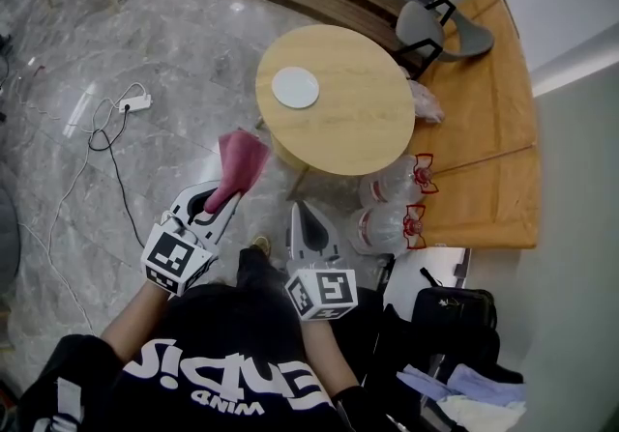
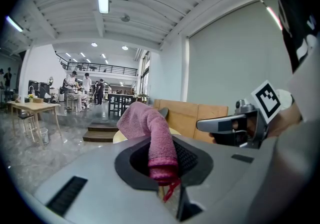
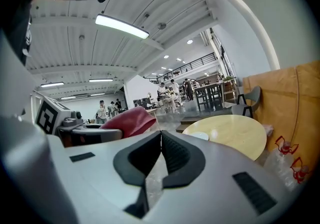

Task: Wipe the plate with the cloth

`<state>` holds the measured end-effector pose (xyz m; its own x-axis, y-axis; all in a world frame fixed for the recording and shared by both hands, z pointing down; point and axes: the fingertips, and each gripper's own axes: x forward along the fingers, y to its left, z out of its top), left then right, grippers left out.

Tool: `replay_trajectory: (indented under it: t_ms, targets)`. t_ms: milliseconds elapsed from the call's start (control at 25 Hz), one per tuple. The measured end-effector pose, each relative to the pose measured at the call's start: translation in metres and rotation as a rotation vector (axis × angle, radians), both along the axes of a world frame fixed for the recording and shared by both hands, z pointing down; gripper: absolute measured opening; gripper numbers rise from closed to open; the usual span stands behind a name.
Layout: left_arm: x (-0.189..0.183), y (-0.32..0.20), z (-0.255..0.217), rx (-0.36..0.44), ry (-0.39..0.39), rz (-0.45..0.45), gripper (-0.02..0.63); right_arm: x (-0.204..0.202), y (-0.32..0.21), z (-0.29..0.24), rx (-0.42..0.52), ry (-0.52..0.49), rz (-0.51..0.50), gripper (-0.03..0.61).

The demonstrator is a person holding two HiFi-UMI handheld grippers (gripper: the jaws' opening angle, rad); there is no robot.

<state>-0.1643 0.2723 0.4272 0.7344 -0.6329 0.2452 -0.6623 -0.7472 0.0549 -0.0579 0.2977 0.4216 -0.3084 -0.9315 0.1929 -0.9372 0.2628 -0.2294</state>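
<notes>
Round wooden table (image 1: 360, 121), white plate (image 1: 295, 88) on top.

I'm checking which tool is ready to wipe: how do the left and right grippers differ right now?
The left gripper is shut on the pink cloth, while the right gripper has its jaws pressed together on nothing. In the head view the left gripper angles towards the table, while the right gripper points straight ahead. Both are held short of the table, clear of the plate.

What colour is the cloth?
Pink. The cloth shows best in the left gripper view.
</notes>
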Motion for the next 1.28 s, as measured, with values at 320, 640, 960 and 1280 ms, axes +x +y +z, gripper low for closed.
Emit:
replay_trajectory:
  t_ms: [320,640,960,1280]
  targets:
    - [0.022,-0.035,0.003,-0.021,-0.009,-0.015,0.051,0.021,-0.036,0.007,-0.022,-0.015,-0.021,0.023]
    - [0.049,-0.073,0.003,-0.023,-0.012,-0.042,0.051,0.052,-0.073,0.012,-0.035,-0.027,-0.043,0.023]
    - [0.075,-0.099,-0.008,-0.049,-0.003,-0.088,0.051,0.073,-0.105,0.017,-0.045,-0.027,-0.091,0.023]
    - [0.088,-0.112,-0.007,-0.046,-0.013,-0.114,0.051,0.09,-0.119,0.018,-0.042,-0.045,-0.109,0.023]
